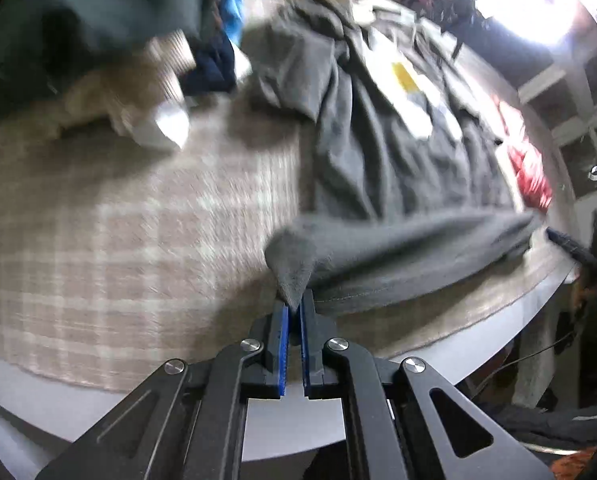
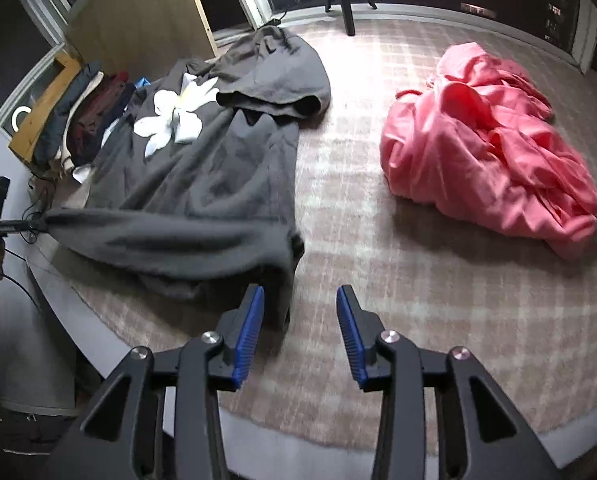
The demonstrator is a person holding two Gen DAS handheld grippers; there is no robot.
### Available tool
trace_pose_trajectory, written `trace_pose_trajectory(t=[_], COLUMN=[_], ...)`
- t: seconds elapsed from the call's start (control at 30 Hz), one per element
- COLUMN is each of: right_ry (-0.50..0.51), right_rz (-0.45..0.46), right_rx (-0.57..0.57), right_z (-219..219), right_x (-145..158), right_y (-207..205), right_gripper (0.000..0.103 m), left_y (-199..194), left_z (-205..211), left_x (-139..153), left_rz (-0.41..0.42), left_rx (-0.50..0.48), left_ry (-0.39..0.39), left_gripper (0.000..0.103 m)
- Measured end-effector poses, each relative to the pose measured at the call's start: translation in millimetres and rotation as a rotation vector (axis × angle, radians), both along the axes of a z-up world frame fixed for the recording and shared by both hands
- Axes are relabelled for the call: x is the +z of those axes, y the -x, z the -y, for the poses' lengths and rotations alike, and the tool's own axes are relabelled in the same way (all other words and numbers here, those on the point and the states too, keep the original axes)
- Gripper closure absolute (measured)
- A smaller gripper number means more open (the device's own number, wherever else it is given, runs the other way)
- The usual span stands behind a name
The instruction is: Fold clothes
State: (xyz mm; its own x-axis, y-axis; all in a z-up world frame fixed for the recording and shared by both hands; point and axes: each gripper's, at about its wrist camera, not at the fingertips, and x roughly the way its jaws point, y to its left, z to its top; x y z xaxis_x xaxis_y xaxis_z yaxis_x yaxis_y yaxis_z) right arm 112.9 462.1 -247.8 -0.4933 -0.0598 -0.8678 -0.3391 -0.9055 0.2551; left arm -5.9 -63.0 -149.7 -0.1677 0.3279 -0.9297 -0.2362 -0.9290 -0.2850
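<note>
A dark grey hoodie [image 2: 202, 168] with a white flower print lies spread on the plaid-covered table, hood at the far end. My left gripper [image 1: 294, 306] is shut on a corner of its hem, which is lifted off the cloth; in the right wrist view the left gripper [image 2: 40, 224] shows at the hem's left end. My right gripper [image 2: 300, 300] stands open just right of the hem's other corner [image 2: 290, 248], with only plaid cloth between its blue pads [image 2: 250, 332].
A crumpled pink garment [image 2: 486, 152] lies on the right of the plaid cloth [image 2: 378, 272]. Several folded clothes [image 2: 86, 120] are stacked beyond the hoodie's left side. The table's pale edge [image 2: 78, 320] curves close in front. A tripod leg [image 2: 348, 12] stands at the back.
</note>
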Motion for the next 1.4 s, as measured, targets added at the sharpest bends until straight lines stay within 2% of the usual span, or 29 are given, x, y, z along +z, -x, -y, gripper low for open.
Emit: trace_pose_trajectory(t=[0.07,0.2,0.4,0.47,0.5,0.53,0.63,0.7,0.77,0.8,0.9,1.07,1.1,1.17,1.23,1.3,1.4], right_ry=[0.013,0.113,0.062,0.048,0.033,0.032,0.033,0.085,0.075,0.094,0.249,0.253,0.264,0.275,0.255,0.249,0.242], right_rz=[0.001,-0.011,-0.056,-0.035,-0.019,-0.009,0.018,-0.033,-0.025,-0.018,0.0,0.102,0.106,0.114,0.123,0.084,0.022], right_rx=[0.028,0.061,0.08,0.091,0.089,0.061,-0.028,0.008,0.021,0.015,-0.017,-0.009,0.007,0.045,0.078,0.057,0.021], right_z=[0.5,5.9,4.5,-2.6,-7.6,-15.5,-39.8,-41.7,-39.1,-39.9,-46.1,-38.8,-36.2,-28.1,-17.3,-8.8,4.0], right_x=[-6.8,-15.4,-5.2,-8.7,-11.5,-12.6,-15.4,-5.8,1.3,2.3,-3.1,-19.7,-23.2,-28.0,-28.7,-11.9,14.2], right_y=[9.7,17.3,19.0,35.4,46.4,54.2,77.1,74.2,65.7,61.7,50.6,64.1,66.0,67.8,66.1,41.4,3.3], right_gripper=[0.066,0.066,0.066,0.07,0.079,0.079,0.077,0.074,0.065,0.065,0.065,0.065,0.066,0.095,0.096,0.096,0.096], left_y=[10.0,19.1,37.5,44.6,48.1,52.7,63.1,64.1,64.3,64.3,63.4,59.2,57.5,51.4,41.3,20.4,-35.6], left_z=[0.8,-22.8,-26.4,-27.0,-27.3,-27.6,-29.5,-33.6,-34.1,-34.2,-33.5,-36.0,-36.7,-37.2,-35.0,-27.0,-3.6], left_x=[11.7,7.6,-6.5,-9.0,-10.2,-12.1,-18.6,-22.2,-24.3,-25.3,-26.6,-28.3,-28.1,-26.6,-24.4,-20.5,-13.0], left_rz=[-0.016,-0.012,0.012,0.013,0.013,0.016,0.03,0.034,0.039,0.042,0.048,0.055,0.053,0.044,0.036,0.042,0.084], left_rx=[0.013,-0.033,-0.04,-0.026,-0.02,-0.013,-0.007,-0.019,-0.023,-0.024,-0.027,-0.042,-0.048,-0.057,-0.058,-0.054,-0.001], left_ry=[0.026,0.083,0.122,0.125,0.126,0.125,0.124,0.134,0.131,0.13,0.126,0.129,0.13,0.123,0.121,0.111,0.08], left_gripper=[0.099,0.099,0.099,0.099,0.098,0.098,0.098,0.098,0.098,0.098,0.098,0.098,0.098,0.098,0.098,0.098,0.098])
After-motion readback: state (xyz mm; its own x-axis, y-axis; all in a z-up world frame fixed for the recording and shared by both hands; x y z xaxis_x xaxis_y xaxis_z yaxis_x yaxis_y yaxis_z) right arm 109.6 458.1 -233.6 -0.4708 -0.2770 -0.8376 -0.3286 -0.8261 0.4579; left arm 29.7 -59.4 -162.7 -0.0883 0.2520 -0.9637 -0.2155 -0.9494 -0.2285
